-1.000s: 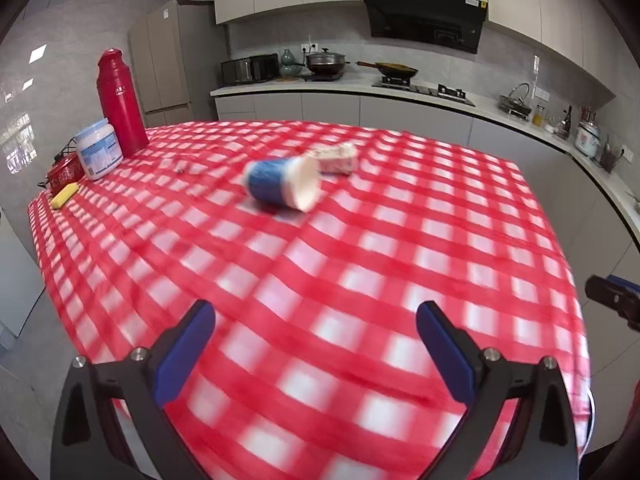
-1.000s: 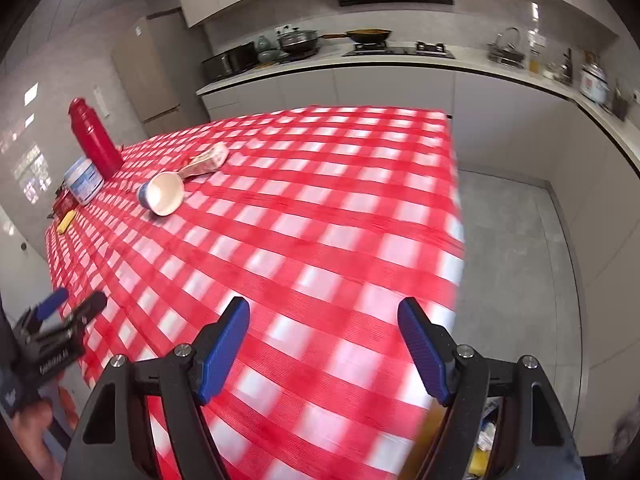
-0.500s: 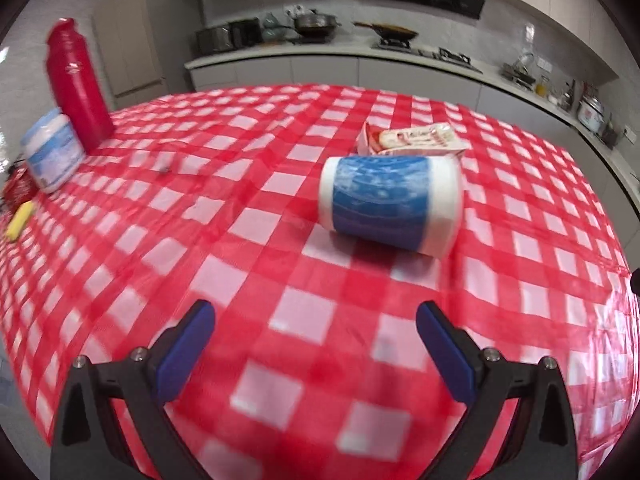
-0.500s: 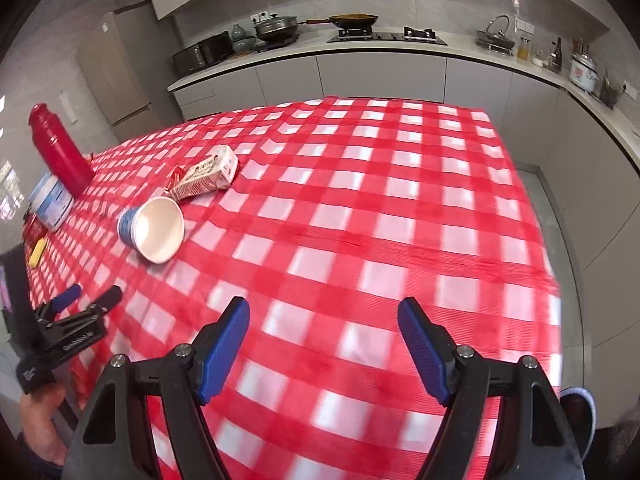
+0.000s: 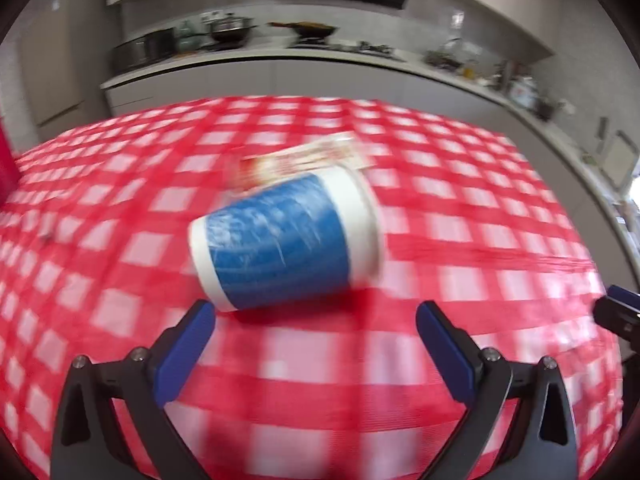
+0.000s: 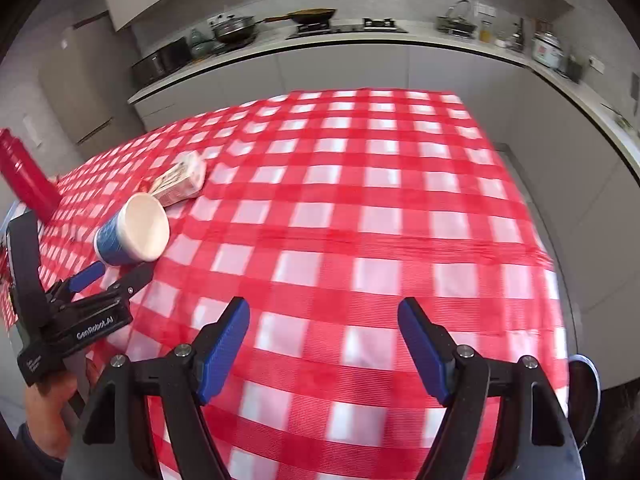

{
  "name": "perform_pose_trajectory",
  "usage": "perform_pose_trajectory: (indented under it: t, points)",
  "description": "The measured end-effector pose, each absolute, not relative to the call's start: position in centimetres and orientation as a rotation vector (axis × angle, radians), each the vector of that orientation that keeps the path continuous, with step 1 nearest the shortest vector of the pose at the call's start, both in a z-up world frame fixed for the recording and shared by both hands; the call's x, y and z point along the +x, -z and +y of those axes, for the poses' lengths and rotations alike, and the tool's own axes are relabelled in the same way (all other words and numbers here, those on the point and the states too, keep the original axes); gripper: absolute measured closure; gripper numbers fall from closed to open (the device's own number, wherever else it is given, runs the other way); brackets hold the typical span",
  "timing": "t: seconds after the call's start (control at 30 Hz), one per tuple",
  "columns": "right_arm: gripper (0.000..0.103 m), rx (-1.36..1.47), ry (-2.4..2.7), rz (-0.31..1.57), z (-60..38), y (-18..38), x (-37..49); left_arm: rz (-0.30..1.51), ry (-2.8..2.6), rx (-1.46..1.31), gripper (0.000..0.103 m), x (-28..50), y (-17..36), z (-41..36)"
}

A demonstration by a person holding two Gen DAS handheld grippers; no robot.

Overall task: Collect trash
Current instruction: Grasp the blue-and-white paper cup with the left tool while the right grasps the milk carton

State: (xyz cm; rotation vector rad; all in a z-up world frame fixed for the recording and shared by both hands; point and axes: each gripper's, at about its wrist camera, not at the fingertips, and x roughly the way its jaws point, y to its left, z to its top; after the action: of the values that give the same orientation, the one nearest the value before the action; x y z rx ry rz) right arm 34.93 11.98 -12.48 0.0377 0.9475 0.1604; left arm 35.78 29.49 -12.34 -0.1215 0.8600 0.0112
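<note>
at centre frame of the left wrist view, now looming far larger than a second ago over the tipped blue cup (image 5: 286, 240) beside the crumpled carton (image 5: 304, 160), closing in with left gripper (image 5: 316, 316) spread and empty, right gripper (image 6: 324, 320) likewise spread, hanging back.

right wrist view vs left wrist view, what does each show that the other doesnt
Only the right wrist view shows the paper cup's open white mouth, the red bottle at the left edge, the person's hand holding the left tongs, and floor past the table's far right side.

Only the left wrist view shows the cup's blue side wall close up, lying just ahead of the open left tongs.

Both show the cup on its side, the carton just behind it, the red checked tablecloth and the kitchen counter.
</note>
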Motion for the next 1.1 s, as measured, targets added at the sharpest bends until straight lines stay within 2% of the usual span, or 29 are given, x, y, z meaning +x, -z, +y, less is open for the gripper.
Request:
perform_pose_trajectory:
  t: [0.13,0.27,0.4,0.63,0.67,0.73,0.8,0.9,1.1]
  points:
    - [0.025,0.068,-0.128,0.943,10.0,12.2,35.0,0.832,0.033,-0.064,0.002,34.7,11.6,27.3]
    - [0.025,0.104,-0.153,0.938,10.0,12.1,35.5,0.812,-0.028,-0.051,0.002,33.8,10.8,29.5]
    - [0.025,0.113,-0.182,0.932,11.7,12.4,35.0,0.824,-0.030,-0.030,0.002,34.8,10.6,31.5]
    - [0.025,0.168,-0.104,0.943,12.9,13.5,35.8,0.828,0.104,0.143,0.002,37.9,11.0,29.8]
    - [0.025,0.175,-0.093,0.942,13.2,13.6,36.0,0.836,0.122,0.149,0.003,38.4,11.3,29.8]
    - [0.025,0.172,-0.071,0.945,13.8,14.0,36.4,0.850,0.162,0.109,0.025,39.4,11.5,30.3]
    - [0.025,0.180,-0.068,0.950,14.5,14.3,36.8,0.846,0.177,0.062,0.035,39.5,11.5,31.2]
    - [0.025,0.166,-0.081,0.956,16.3,14.4,38.0,0.827,0.178,0.010,0.039,38.8,11.1,32.8]
    - [0.025,0.114,-0.178,0.966,22.0,13.8,41.7,0.809,0.053,-0.076,0.040,37.2,10.5,37.4]
